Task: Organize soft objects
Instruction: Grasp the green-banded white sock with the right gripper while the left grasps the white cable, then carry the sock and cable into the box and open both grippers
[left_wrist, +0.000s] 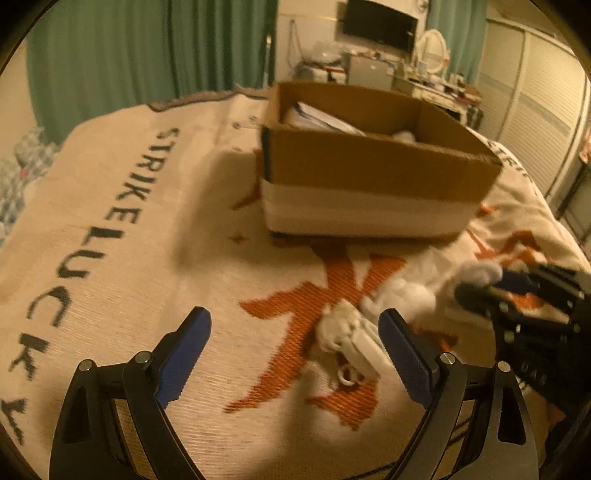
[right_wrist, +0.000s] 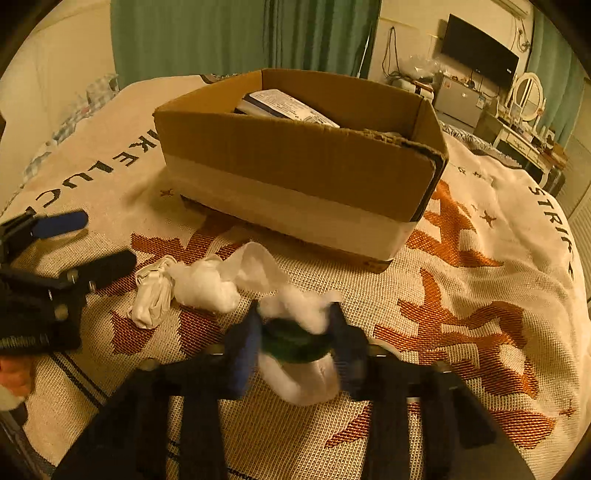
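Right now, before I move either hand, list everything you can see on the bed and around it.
Open brown cardboard box with a white band: one, middle of the blanket, papers and something white inside.
Cream woven blanket with orange pattern and black lettering: one, covering the bed.
Loose white soft items, a knotted cloth and fluffy wads: a small pile, in front of the box.
White soft bundle with a dark green band: one, in the right jaws.
Green curtains: behind the bed.
Black wall screen: one, far wall.
Left gripper: jaws open, empty, beside the pile.
Right gripper: jaws closed on the bundle.
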